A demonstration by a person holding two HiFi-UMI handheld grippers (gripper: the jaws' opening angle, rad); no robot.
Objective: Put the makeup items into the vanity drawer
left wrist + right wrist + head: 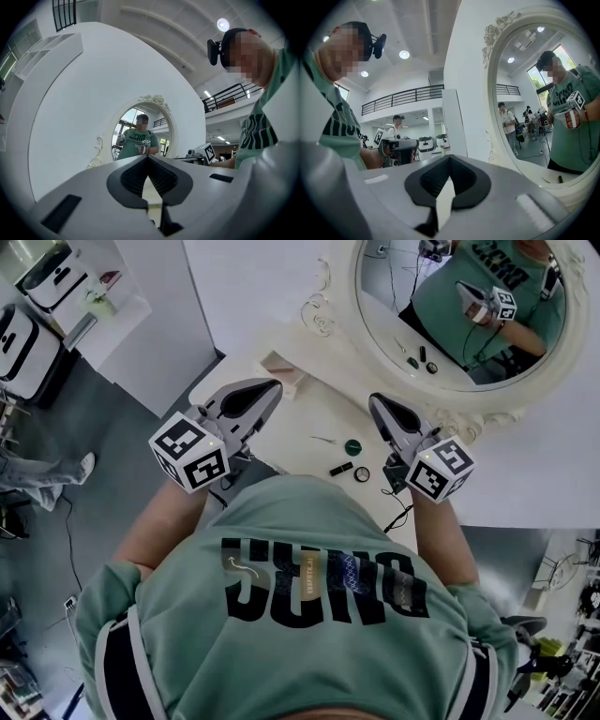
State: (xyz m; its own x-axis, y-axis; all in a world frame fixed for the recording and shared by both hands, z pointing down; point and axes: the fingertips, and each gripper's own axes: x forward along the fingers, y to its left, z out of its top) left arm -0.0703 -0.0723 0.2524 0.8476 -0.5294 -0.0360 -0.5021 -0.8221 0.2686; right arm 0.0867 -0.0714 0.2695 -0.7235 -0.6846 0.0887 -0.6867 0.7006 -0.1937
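Observation:
On the white vanity top (309, 409) lie a round green compact (352, 447), a black tube (340, 469), a small round jar with a dark rim (362, 474) and a thin metal tool (324, 439). Both grippers are held up above the table, pointing at the mirror. My left gripper (269, 388) hangs left of the items, jaws shut and empty; its tips (148, 157) meet in the left gripper view. To the right of the items, my right gripper (378, 403) is also shut and empty, with its tips (449, 158) closed in the right gripper view.
An oval mirror in an ornate white frame (441, 404) stands at the back of the vanity. A small boxy compartment (284, 368) sits at the table's back left. A black cable (401, 510) hangs off the right front edge. Grey floor and white cabinets (56, 306) lie left.

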